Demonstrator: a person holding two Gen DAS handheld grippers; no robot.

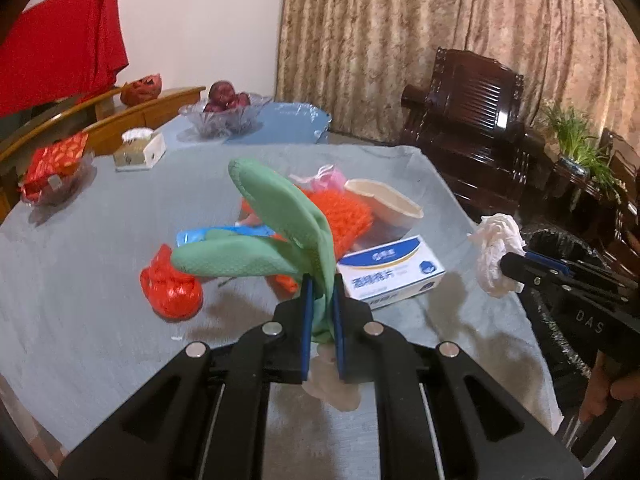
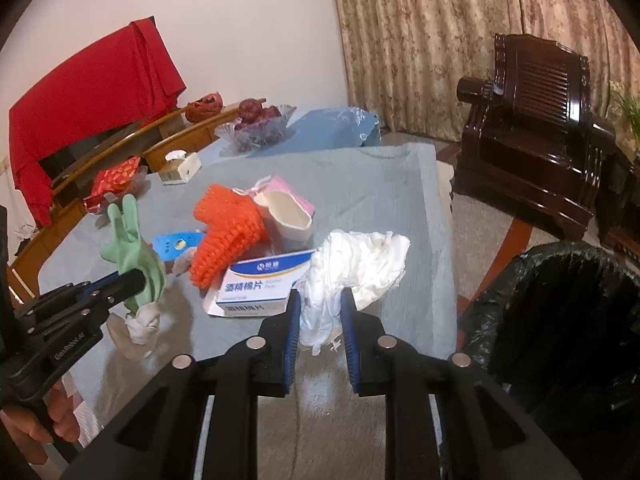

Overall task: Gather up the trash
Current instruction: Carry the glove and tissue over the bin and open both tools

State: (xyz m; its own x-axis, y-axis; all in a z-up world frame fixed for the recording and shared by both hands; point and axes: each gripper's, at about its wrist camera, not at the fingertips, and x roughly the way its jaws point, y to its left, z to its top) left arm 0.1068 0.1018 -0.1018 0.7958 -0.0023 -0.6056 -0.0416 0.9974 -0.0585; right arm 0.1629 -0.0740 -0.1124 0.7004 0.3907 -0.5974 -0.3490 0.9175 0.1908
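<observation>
My left gripper (image 1: 322, 284) is shut on a green rubber glove (image 1: 276, 224) and holds it above the grey table (image 1: 100, 248); the glove also shows in the right wrist view (image 2: 134, 252). My right gripper (image 2: 320, 300) is shut on a crumpled white tissue (image 2: 356, 264), held over the table's right part, near the black-lined trash bin (image 2: 568, 320). On the table lie a red crumpled bag (image 1: 172, 284), an orange knitted piece (image 2: 224, 228), a blue-white box (image 2: 260, 280), a paper bowl (image 2: 288, 212) and a blue wrapper (image 2: 174, 242).
A tissue holder (image 1: 138, 148), a glass fruit bowl (image 1: 224, 114) and a dish of red packets (image 1: 54, 168) stand at the table's far left. A dark wooden armchair (image 2: 536, 132) stands beyond the bin. Wooden chairs (image 1: 120, 120) line the left side.
</observation>
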